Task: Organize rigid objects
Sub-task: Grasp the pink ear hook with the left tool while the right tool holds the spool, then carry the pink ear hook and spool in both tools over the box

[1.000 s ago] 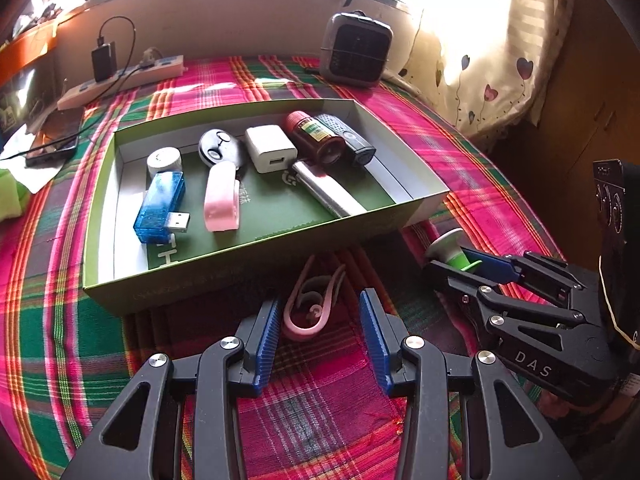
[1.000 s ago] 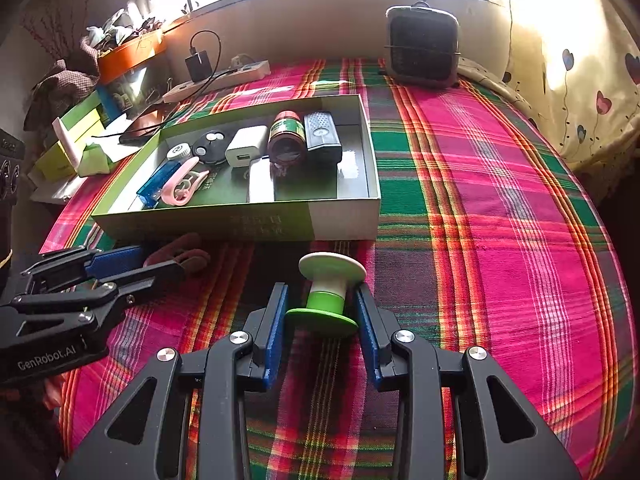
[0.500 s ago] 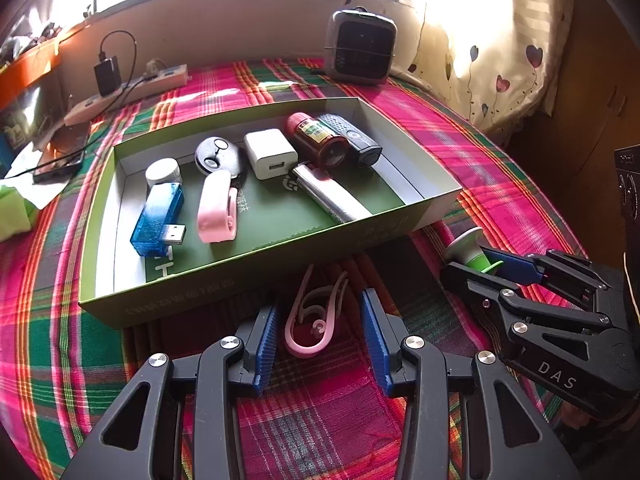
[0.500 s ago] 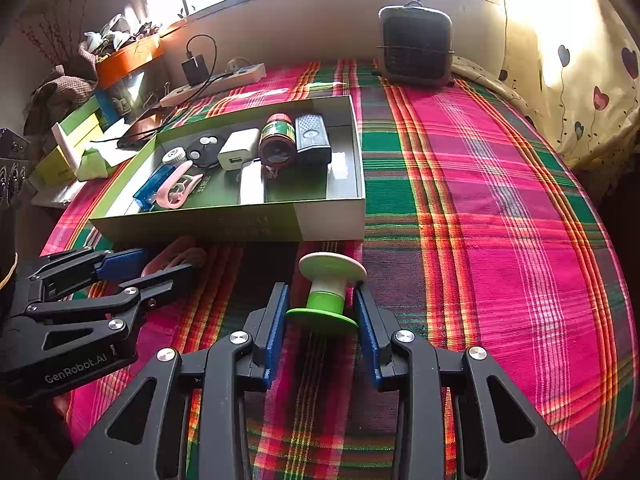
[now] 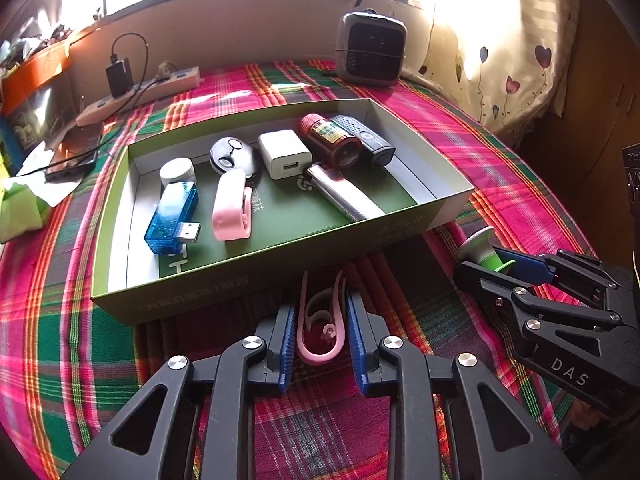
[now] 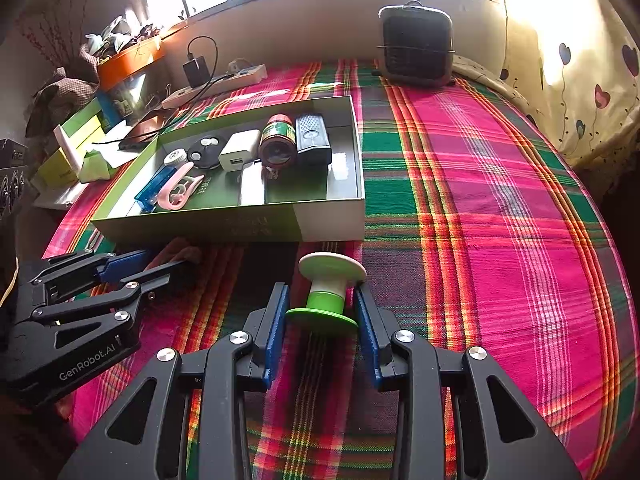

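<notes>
Box (image 5: 256, 280) already holds most items: blue USB stick (image 5: 172, 220), a pink clip (image 5: 230, 212), white charger (image 5: 284, 154), brown bottle (image 5: 330, 140), a few more. Two left, both on the cloth just in front of the box. Your left gripper (image 5: 320, 330) has just been closing and now pinches the second pink clip (image 5: 320, 320). Your right gripper (image 6: 322, 314) stands narrow, pads touching the green spool (image 6: 326, 294). Surface: plaid tablecloth (image 6: 500, 200); small heater (image 6: 416, 46) behind the box, under a bright window.

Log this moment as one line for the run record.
left claw: just closed on pink clip | right claw: gripping green spool | both on tablecloth, in front of box
</notes>
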The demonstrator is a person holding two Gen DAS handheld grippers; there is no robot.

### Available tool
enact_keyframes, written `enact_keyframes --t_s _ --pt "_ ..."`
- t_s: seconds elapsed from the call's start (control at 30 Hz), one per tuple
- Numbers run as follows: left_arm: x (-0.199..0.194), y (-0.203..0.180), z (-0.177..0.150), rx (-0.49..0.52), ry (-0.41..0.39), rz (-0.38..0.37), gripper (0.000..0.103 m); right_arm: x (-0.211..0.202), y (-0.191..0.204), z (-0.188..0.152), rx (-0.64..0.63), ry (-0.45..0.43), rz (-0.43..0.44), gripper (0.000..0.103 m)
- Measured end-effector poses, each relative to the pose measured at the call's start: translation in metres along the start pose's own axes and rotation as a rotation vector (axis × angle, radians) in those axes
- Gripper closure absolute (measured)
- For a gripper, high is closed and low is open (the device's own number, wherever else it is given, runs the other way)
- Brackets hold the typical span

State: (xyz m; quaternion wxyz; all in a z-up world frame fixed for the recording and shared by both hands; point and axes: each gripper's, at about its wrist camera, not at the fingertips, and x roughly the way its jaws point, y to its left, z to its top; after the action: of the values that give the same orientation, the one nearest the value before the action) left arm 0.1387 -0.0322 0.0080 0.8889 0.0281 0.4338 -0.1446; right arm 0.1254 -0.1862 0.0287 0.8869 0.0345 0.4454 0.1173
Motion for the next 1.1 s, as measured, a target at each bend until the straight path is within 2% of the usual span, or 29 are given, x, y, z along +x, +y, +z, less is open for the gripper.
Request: enact_keyframes --t_s 0.7,1.1 --pt "-0.004 0.000 -0.005 -0.025 -0.002 -0.014 0.081 -0.001 0.001 -0.001 -0.008 0.000 -0.012 0.069" --pt "-0.015 0.000 -0.004 -0.038 -0.024 -0.031 0.081 -0.010 -0.001 -0.001 -0.001 -0.029 -0.006 0.069"
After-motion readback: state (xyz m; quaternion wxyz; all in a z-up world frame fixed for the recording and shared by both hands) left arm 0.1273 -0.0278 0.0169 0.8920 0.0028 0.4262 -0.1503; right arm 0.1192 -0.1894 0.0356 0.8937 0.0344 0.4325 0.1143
